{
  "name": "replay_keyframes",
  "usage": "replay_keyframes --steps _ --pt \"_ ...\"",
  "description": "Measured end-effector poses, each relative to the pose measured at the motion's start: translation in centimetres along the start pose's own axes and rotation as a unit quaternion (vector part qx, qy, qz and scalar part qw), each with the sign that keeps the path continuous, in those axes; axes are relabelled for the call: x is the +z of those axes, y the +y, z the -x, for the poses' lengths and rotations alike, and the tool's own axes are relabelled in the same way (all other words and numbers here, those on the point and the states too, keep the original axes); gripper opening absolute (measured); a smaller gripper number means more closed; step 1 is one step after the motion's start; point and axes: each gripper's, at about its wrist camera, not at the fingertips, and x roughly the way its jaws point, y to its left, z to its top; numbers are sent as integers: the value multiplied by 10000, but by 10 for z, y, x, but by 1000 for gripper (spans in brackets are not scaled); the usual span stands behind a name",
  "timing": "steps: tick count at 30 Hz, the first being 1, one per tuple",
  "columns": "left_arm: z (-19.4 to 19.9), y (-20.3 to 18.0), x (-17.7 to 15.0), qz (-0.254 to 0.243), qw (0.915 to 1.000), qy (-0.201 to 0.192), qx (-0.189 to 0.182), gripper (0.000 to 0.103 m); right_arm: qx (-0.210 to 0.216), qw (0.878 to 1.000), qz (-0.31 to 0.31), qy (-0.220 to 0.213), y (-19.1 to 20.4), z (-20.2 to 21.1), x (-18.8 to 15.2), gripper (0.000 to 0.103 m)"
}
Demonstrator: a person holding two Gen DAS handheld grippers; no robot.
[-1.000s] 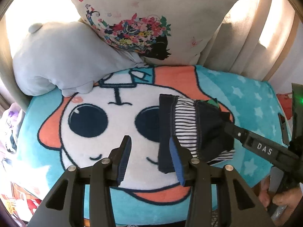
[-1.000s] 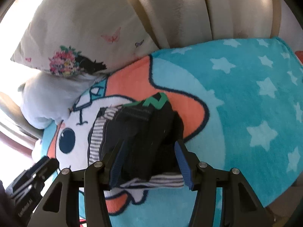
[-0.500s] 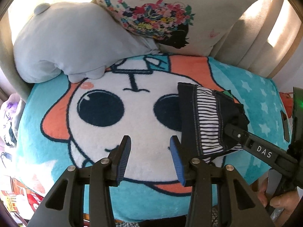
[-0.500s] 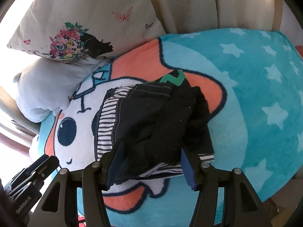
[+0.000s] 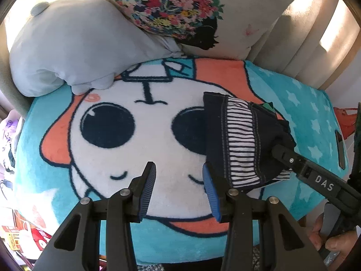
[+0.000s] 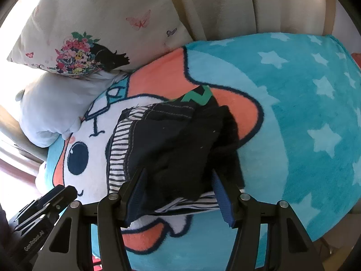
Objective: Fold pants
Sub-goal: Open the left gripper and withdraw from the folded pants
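Note:
The pants are a small folded bundle of dark navy cloth with a black-and-white striped lining and a green patch, lying on the cartoon-face blanket. My left gripper is open and empty, just left of the bundle's near edge. My right gripper is open, its jaws straddling the near end of the pants without clamping. The right gripper's finger also shows in the left wrist view, touching the bundle's right side.
A pale blue plush pillow and a floral cushion lean at the back of the blanket. Beige sofa upholstery rises behind. Clutter lies off the blanket's left edge.
Both grippers have pulled back toward me, so the pants look farther away. The right gripper's jaws have spread wider around the bundle. The pants stay where they lay.

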Motion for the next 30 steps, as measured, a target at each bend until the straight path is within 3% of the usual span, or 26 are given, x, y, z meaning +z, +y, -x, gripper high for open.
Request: replay_keyframes --steps 8,14,19,22,26,30 --pt "-12 -21 0 218 9996 170 -107 42 26 9994 -83 -327 -31 17 13 63" --pt "-20 -3 9 1021 9932 96 -542 43 38 9985 -434 -333 -76 18 25 63" --pt "-41 6 21 1353 9846 178 -1093 46 845 9951 -464 -198 -93 7 37 69" --pt "-53 4 29 1284 9825 267 -1321 49 1234 9913 -467 -15 -96 -7 46 71" --pt "-80 2 35 1377 9748 529 -1675 59 1564 9861 -493 253 -93 -26 51 72" --pt "-101 4 37 1534 9707 649 -1733 69 1668 9836 -441 518 -86 -47 50 72"
